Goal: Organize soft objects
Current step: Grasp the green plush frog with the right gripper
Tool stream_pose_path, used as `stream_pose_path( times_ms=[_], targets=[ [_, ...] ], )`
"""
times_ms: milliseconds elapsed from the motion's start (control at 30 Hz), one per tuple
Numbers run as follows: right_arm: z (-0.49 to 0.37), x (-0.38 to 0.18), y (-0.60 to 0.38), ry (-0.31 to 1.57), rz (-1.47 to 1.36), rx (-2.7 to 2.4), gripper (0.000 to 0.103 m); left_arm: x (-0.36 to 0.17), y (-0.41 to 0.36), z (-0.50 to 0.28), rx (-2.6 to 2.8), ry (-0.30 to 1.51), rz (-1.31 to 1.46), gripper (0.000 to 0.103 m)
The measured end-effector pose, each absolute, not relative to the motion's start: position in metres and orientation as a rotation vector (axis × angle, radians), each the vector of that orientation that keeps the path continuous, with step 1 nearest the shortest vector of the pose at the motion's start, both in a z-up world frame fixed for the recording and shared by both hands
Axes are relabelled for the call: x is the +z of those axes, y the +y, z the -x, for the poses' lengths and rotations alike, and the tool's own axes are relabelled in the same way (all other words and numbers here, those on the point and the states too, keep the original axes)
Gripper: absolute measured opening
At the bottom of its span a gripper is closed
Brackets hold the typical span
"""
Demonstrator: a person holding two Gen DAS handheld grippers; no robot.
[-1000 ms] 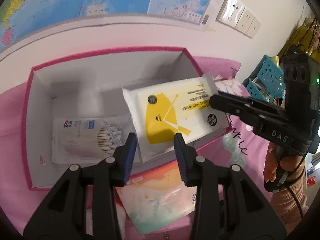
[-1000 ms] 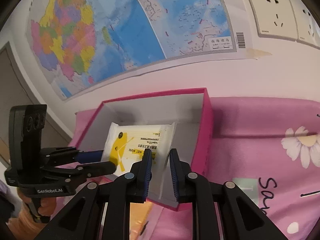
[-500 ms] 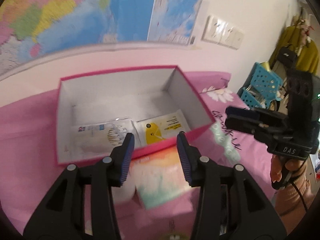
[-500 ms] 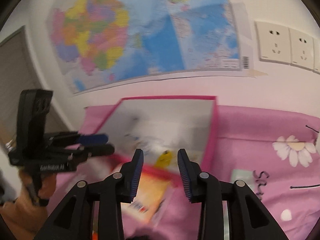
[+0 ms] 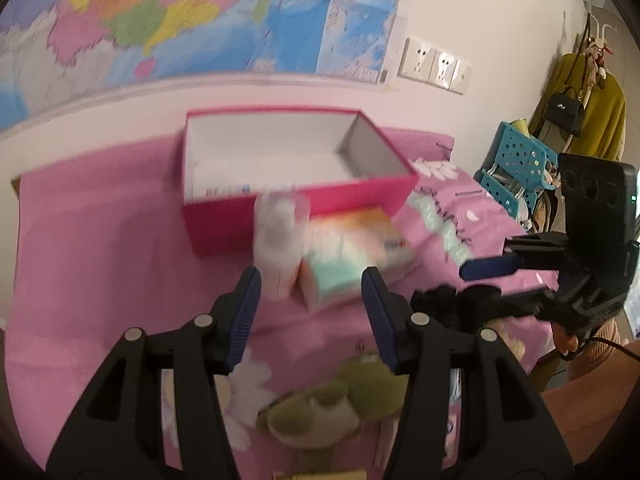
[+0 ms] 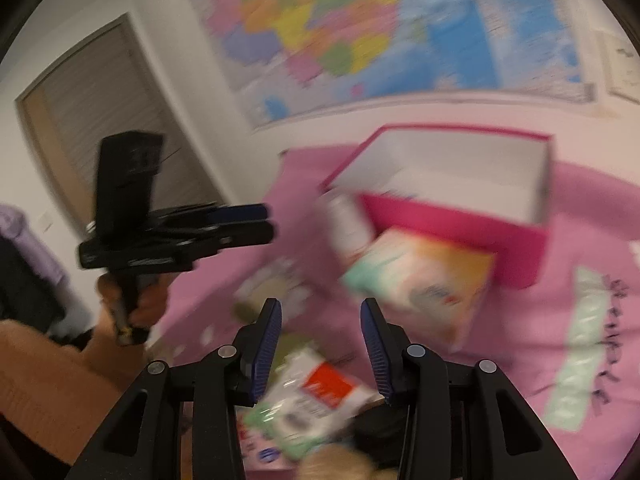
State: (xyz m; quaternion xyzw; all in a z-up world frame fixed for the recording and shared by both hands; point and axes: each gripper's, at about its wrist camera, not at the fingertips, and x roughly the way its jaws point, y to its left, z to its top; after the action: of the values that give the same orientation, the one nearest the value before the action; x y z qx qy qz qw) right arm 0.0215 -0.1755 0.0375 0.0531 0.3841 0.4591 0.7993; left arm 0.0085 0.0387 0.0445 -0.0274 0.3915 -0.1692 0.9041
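Note:
An open pink box [image 5: 296,216] with a white inside stands at the back of the pink cloth; it also shows in the right wrist view [image 6: 460,216]. A white packet lies inside it, mostly hidden by the front wall. A pastel tissue pack [image 5: 356,256] lies in front of the box, also seen in the right wrist view [image 6: 424,276]. A white bottle [image 5: 280,240] stands beside it. My left gripper [image 5: 312,312] is open and empty, held back from the pack. My right gripper [image 6: 320,340] is open and empty above a red-and-green packet [image 6: 316,404].
A green soft toy [image 5: 320,412] lies near the front edge under my left gripper. A black soft thing [image 5: 448,308] lies at the right. A blue basket [image 5: 516,168] stands beyond the table's right end. A wall map hangs behind.
The right gripper let go of the yellow-and-white wipes pack, which now lies in the box. Both grippers opened wider and drew back and up from the box.

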Motion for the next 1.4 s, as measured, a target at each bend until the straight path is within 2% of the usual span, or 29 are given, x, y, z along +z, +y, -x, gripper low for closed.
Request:
stream_pose_path(
  times_ms=[233, 433, 700, 800, 1033, 1400],
  targets=[
    [0.015, 0.012, -0.112, 0.965, -0.033, 1.220, 0.042, 0.008, 0.060, 0.008, -0.311, 0.901, 0.140, 0.054],
    [0.018, -0.018, -0.097, 1.095, 0.051, 1.134, 0.040, -0.012, 0.074, 0.023, -0.304, 0.946, 0.190, 0.054],
    [0.005, -0.022, -0.115, 1.098, 0.086, 0.900, 0.041, -0.028, 0.079, 0.032, -0.365, 1.004, 0.210, 0.055],
    [-0.005, -0.022, -0.113, 1.095, 0.052, 0.888, 0.042, -0.030, 0.077, 0.038, -0.391, 1.020, 0.211, 0.063],
    [-0.014, -0.027, -0.103, 1.077, 0.011, 0.897, 0.047, -0.043, 0.070, 0.042, -0.439, 1.067, 0.221, 0.064],
    [-0.012, -0.024, -0.103, 1.042, 0.018, 0.875, 0.045, -0.042, 0.066, 0.029, -0.438, 1.046, 0.247, 0.064]
  ],
)
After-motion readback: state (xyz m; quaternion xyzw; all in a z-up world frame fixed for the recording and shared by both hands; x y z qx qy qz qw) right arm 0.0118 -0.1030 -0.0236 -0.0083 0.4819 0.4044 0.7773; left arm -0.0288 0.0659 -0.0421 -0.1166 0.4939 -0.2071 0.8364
